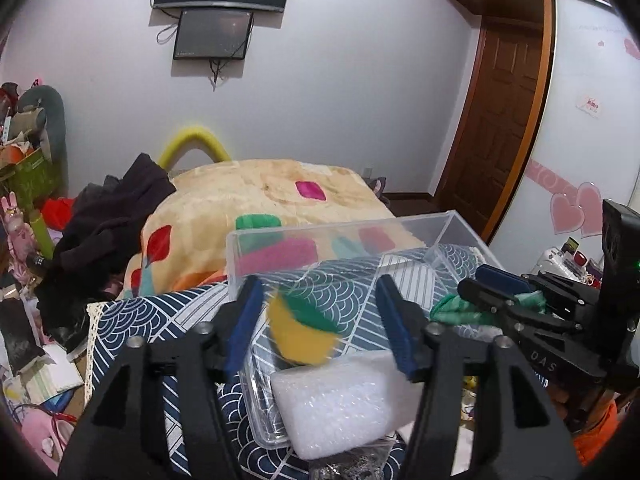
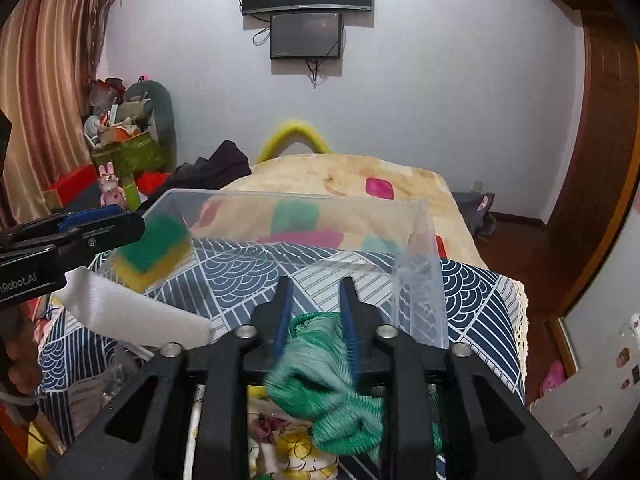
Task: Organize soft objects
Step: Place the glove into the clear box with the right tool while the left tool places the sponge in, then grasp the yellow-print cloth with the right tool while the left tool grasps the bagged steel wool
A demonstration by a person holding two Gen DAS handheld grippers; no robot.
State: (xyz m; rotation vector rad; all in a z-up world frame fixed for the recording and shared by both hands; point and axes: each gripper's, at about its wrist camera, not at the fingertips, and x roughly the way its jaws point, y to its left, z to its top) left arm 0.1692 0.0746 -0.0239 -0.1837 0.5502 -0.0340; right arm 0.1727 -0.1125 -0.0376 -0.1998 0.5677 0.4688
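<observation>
Two grippers in play over the clear plastic bin [image 1: 416, 236] that sits on the blue wave-patterned cloth [image 1: 132, 320] of the counter. My left gripper [image 1: 320, 320] is spread wide with nothing between its blue pads; the yellow-and-green sponge [image 1: 304, 330] is blurred just ahead of it, apparently dropping into the bin's left end. From the right wrist view the same sponge [image 2: 154, 250] shows inside the near left corner of the bin [image 2: 420, 280], free of the fingers.

White foam block [image 1: 340, 404] rests at the bin's near edge, partly over the rim; whether it lies fully inside I cannot tell.

My right gripper [image 2: 316, 328] is pressed onto a green mesh cloth [image 2: 324, 392], pinching its upper end while the rest hangs in a bunch below the fingers. It sits just short of the bin's near wall, toward the right end. From the left view that cloth [image 1: 456, 310] trails from the right gripper [image 1: 476, 292] beside the bin.

Step in hand, as I judge it: sponge just let go, mesh cloth next. The next move calls for lifting the right gripper over the near wall so the dangling bunch clears the rim, then spreading over a free part of the bin. Limp mesh may snag on the rim or on a pad.
</observation>
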